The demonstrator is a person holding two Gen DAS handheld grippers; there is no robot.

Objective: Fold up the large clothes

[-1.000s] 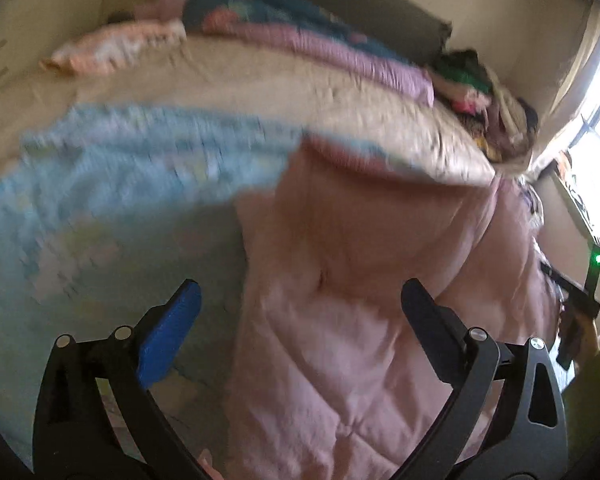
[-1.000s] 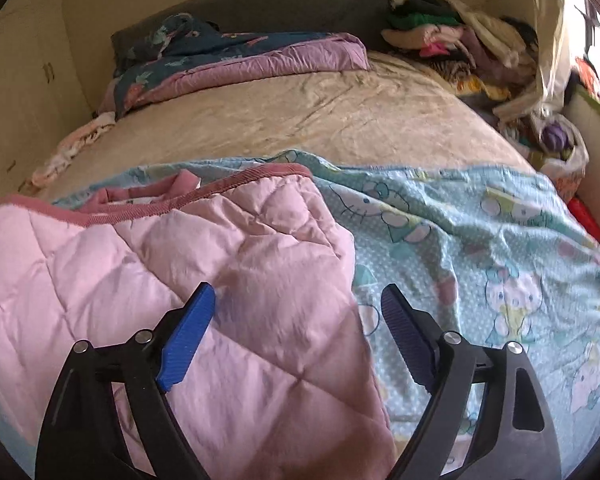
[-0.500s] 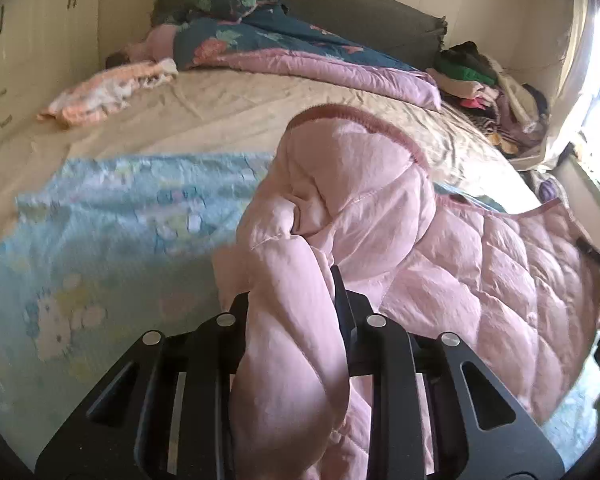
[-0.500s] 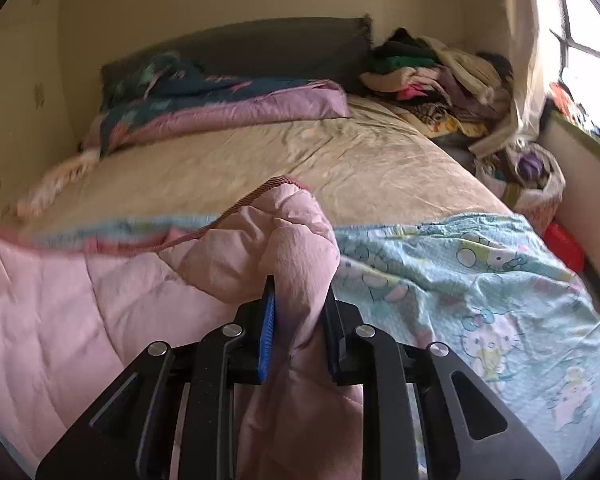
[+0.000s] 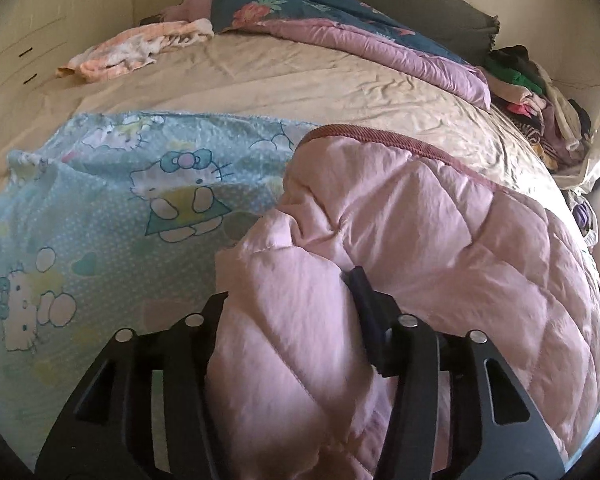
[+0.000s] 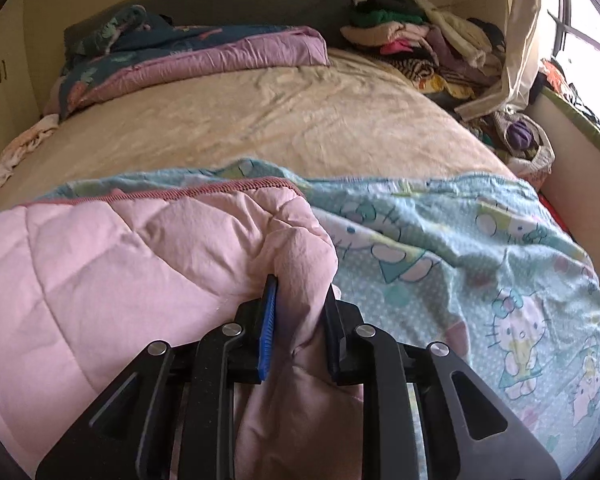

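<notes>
Both my grippers grip the pink quilt over the bed.

The bed [image 6: 300, 120] fills both views, its beige sheet bare in the middle. Across its near end lies the pale-blue cartoon-print side of the cover [image 5: 100, 208], and the pink quilt [image 5: 420, 240], its quilted side with a dark-pink trimmed edge, is bunched on top of it. My left gripper [image 5: 288, 296] has a thick roll of that quilt between its jaws, which have just opened somewhat yet still press the fabric. My right gripper [image 6: 300, 300] pinches a narrow fold of the quilt, jaws nearly together. A clothes heap [image 6: 420, 48] sits at the far corner.
</notes>
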